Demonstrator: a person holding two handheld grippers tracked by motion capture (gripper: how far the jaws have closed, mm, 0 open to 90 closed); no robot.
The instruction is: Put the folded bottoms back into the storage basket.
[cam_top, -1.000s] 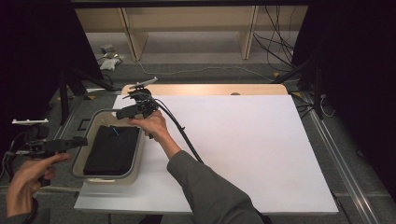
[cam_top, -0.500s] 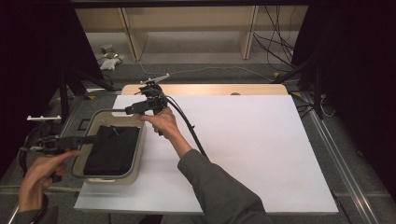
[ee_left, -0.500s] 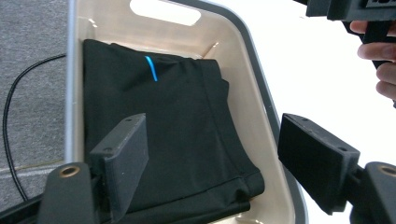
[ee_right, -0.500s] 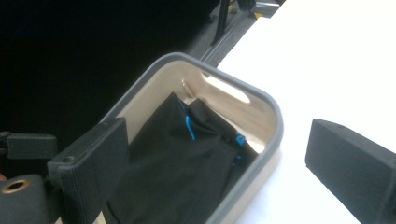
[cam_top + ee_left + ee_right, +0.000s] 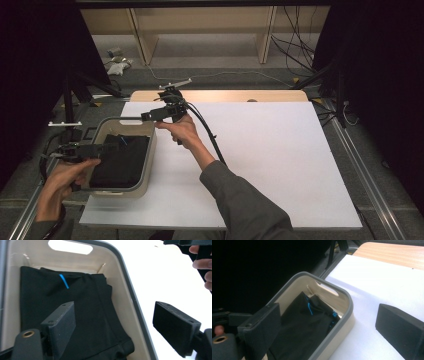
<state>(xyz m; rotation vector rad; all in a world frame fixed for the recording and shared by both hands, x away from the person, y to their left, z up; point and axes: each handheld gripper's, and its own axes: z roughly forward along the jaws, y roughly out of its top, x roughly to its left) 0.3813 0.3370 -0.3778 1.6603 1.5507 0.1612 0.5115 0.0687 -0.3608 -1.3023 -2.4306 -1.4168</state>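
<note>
A cream basket with a grey rim stands at the left end of the white table. In it lies a folded black garment with a blue tag. My left gripper reaches in over the basket's left wall. In the left gripper view this gripper is open above the garment and the basket's rim, its jaws just having been opening and gripping nothing. My right gripper hovers at the basket's far right corner, and the right gripper view has it open and empty over the rim.
A white sheet covers the table to the right of the basket. A strip of bare wood runs along the table's far edge. The right gripper's cable trails across the sheet. Dark stands and cables lie on the floor beyond.
The left hand and its gripper have moved right, over the basket's left wall. The right gripper has shifted a little right and farther back at the basket's far corner.
</note>
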